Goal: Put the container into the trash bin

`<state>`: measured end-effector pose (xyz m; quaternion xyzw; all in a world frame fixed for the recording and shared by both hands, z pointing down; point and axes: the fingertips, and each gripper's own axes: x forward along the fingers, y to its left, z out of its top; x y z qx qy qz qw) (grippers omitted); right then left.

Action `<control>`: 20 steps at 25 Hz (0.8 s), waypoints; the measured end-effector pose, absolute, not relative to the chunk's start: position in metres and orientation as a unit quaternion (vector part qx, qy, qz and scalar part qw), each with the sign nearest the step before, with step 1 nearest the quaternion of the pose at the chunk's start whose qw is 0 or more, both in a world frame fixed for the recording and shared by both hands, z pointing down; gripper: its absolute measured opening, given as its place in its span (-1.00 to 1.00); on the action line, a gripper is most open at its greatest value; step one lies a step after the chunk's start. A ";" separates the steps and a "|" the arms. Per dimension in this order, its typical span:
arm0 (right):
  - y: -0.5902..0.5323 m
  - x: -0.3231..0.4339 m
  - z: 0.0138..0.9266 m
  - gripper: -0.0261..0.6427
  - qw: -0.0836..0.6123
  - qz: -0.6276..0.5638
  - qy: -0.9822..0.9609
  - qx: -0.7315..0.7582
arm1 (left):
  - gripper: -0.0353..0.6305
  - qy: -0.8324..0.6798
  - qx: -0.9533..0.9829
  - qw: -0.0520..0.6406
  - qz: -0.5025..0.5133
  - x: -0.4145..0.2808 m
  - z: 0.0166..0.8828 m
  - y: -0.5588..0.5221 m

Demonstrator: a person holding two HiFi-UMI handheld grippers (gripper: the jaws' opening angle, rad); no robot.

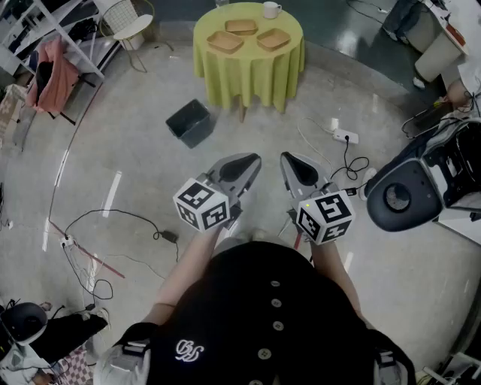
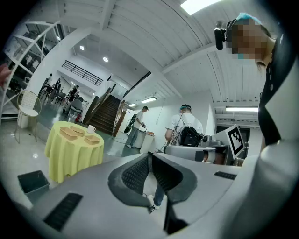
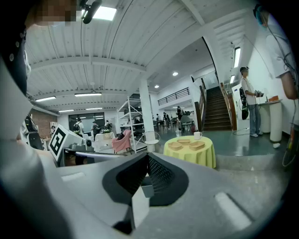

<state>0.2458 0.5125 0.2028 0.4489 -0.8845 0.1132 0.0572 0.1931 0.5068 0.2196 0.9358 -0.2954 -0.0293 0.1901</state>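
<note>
1. Holding both tools out ahead of me, I see my left hand-held gripper (image 1: 248, 164) with its jaws pressed together and nothing between them. The marker cubes cover my hands.
2. My right hand-held gripper (image 1: 290, 161) is likewise closed and empty.
3. Three shallow tan containers (image 1: 241, 27) lie on the yellow-draped counter (image 1: 252, 71), well apart from both grippers. I cannot tell which one is meant.
4. A white cup (image 1: 270, 9) stands at the counter's far side, right against the head view's top border.
5. The dark trash bin (image 1: 189, 122) sits on the floor between me and the counter, off to its left. In the left gripper view the gripper's body covers its lower corner.
6. Below the right jaws' tips a small grey shape shows through the gap, too little of it to identify.
</note>
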 end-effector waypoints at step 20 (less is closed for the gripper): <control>0.520 0.251 0.217 -0.91 0.060 0.108 -0.877 0.465 | -0.80 -0.294 0.938 0.185 -0.015 0.204 0.228 0.509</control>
